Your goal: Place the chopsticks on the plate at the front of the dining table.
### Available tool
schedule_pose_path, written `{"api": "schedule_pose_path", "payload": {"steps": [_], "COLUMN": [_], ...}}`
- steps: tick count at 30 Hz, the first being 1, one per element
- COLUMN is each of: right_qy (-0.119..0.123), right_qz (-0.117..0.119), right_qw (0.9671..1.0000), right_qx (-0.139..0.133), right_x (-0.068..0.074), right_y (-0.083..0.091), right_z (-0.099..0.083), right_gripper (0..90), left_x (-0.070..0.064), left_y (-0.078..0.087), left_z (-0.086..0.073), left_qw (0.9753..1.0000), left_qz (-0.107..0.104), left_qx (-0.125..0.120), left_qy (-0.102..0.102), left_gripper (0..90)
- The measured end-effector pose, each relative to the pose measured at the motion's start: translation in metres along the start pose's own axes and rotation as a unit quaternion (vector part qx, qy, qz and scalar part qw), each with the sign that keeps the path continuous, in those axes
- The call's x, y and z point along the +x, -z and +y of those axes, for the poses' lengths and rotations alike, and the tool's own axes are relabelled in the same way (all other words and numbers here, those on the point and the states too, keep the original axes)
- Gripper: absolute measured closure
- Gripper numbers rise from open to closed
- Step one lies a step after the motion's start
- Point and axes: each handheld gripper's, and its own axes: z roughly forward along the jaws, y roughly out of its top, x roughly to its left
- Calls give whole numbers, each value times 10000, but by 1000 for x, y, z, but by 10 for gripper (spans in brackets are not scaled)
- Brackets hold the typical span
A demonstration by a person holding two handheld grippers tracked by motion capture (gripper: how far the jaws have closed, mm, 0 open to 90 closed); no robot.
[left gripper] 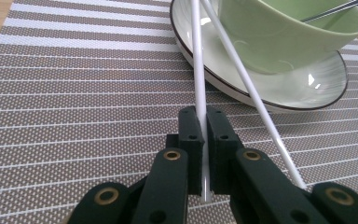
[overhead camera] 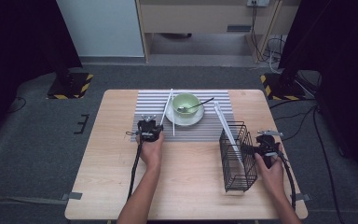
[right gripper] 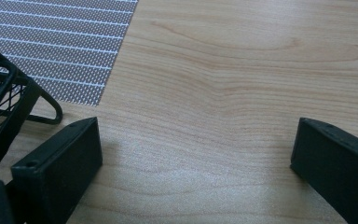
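Note:
My left gripper (left gripper: 203,115) is shut on a white chopstick (left gripper: 197,56) that runs away across the striped placemat (left gripper: 74,93) and leans on the white plate (left gripper: 279,95). A second white chopstick (left gripper: 256,100) lies slanted to its right, also over the plate's rim. In the high view this gripper (overhead camera: 149,129) sits left of the green bowl (overhead camera: 186,103), which holds a spoon (overhead camera: 196,106). My right gripper (right gripper: 198,140) is open over bare wood, with nothing between its jaws, just right of the black wire basket (overhead camera: 237,156).
Another white chopstick (overhead camera: 226,126) leans in the basket, its upper end sticking out over the placemat (overhead camera: 200,130). The basket's wall and a wire foot (right gripper: 4,102) sit close by my right gripper's left jaw. Bare table (overhead camera: 186,182) lies toward the person.

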Motion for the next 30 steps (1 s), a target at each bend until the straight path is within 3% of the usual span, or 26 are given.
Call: {"api": "schedule_pose_path", "payload": {"steps": [11,30], "right_qy": [0,-1], "right_qz": [0,0], "right_qw": [10000,10000], "right_qx": [0,0], "right_x": [0,0], "right_y": [0,0], "right_z": [0,0], "right_gripper": [21,21], "left_x": [8,7], "left_y": [-2,-1], "left_z": [-8,-10], "left_qw": [9999,9998], "left_qz": [11,51], "left_qx": [26,55], "left_qy": [164,166], "left_gripper": [859,859]}}
